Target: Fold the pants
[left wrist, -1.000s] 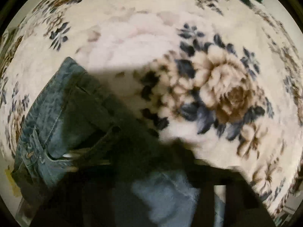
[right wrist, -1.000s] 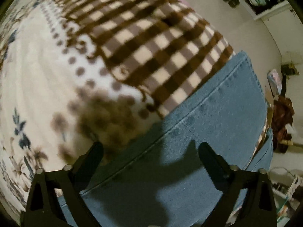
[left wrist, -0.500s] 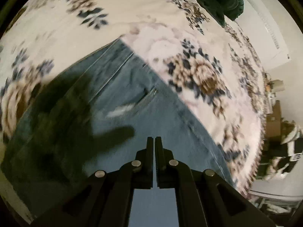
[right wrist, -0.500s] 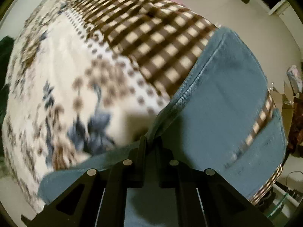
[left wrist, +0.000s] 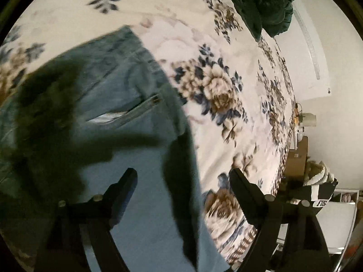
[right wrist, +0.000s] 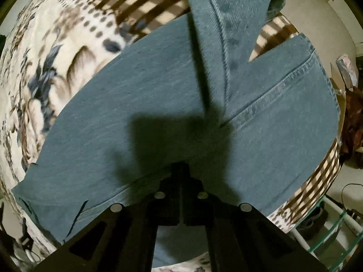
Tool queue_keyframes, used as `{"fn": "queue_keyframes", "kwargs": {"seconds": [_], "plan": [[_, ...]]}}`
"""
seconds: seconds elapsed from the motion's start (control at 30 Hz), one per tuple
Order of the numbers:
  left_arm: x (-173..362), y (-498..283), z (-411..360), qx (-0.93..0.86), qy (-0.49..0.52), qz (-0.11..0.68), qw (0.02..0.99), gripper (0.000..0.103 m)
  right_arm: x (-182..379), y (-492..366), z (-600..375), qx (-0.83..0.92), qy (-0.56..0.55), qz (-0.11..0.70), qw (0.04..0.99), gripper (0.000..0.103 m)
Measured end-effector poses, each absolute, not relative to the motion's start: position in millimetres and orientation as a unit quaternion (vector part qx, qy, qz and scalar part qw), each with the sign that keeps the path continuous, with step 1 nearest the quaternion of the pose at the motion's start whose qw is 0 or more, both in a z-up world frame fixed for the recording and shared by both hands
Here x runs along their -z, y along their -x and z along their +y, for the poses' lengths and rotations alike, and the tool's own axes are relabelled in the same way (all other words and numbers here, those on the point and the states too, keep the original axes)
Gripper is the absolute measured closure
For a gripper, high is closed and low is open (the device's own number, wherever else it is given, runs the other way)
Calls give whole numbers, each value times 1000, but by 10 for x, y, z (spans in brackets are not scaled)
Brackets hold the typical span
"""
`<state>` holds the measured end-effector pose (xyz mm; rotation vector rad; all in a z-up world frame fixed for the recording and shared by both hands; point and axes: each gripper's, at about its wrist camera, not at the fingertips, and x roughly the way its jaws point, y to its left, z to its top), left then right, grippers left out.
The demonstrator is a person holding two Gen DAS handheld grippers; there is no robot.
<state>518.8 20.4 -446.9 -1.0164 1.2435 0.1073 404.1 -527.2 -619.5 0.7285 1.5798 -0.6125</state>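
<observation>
Blue denim pants (left wrist: pixel 127 104) lie on a floral blanket (left wrist: pixel 226 90); the waist and a pocket opening show in the left wrist view. My left gripper (left wrist: pixel 181 179) is open above the denim, holding nothing. In the right wrist view the pants legs (right wrist: pixel 158 104) spread across the bed, with one leg (right wrist: pixel 226 22) lifted and running up out of frame. My right gripper (right wrist: pixel 181 172) is shut on a fold of the denim.
A dark green garment (left wrist: pixel 261 2) lies at the blanket's far edge. A brown checked blanket (right wrist: pixel 145 2) lies under the legs. Beyond the bed edge are a floor with clutter (right wrist: pixel 354 127), a wire rack (right wrist: pixel 329 224) and a wall (left wrist: pixel 329 113).
My left gripper has opened and let go of the waist. My right gripper stays shut on the denim and has raised it, so one leg now hangs in front of the camera.
</observation>
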Motion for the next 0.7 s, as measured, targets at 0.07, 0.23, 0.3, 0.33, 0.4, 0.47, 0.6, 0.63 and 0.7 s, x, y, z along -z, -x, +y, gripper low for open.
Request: {"fn": "queue_keyframes", "kwargs": {"seconds": [0.07, 0.23, 0.3, 0.33, 0.4, 0.47, 0.6, 0.63, 0.7], "plan": [[4550, -5312, 130, -47, 454, 566, 686, 21, 6190, -4045, -5300, 258, -318, 681, 607, 103], [4901, -5607, -258, -77, 381, 640, 663, 21, 6082, -4020, -5345, 250, -313, 675, 619, 103], [4989, -5654, -370, -77, 333, 660, 669, 23, 6085, -4060, -5376, 251, -315, 677, 616, 103], [4961, -5630, -394, -77, 322, 655, 679, 32, 6050, -4041, -5431, 251, -325, 675, 613, 103], [4838, -5542, -407, -68, 301, 635, 708, 73, 5996, -4029, -5536, 248, -352, 664, 612, 101], [4767, -5455, -379, -39, 299, 622, 723, 98, 5914, -4013, -5683, 244, -373, 654, 610, 95], [4574, -5198, -246, -4, 312, 595, 741, 98, 5694, -3932, -5860, 254, -416, 601, 633, 47], [4537, -5136, -215, -1, 316, 591, 743, 98, 5626, -3937, -5917, 258, -422, 589, 639, 44], [4475, -5044, -181, 2, 323, 583, 745, 99, 5514, -4061, -6054, 268, -419, 579, 646, 35]]}}
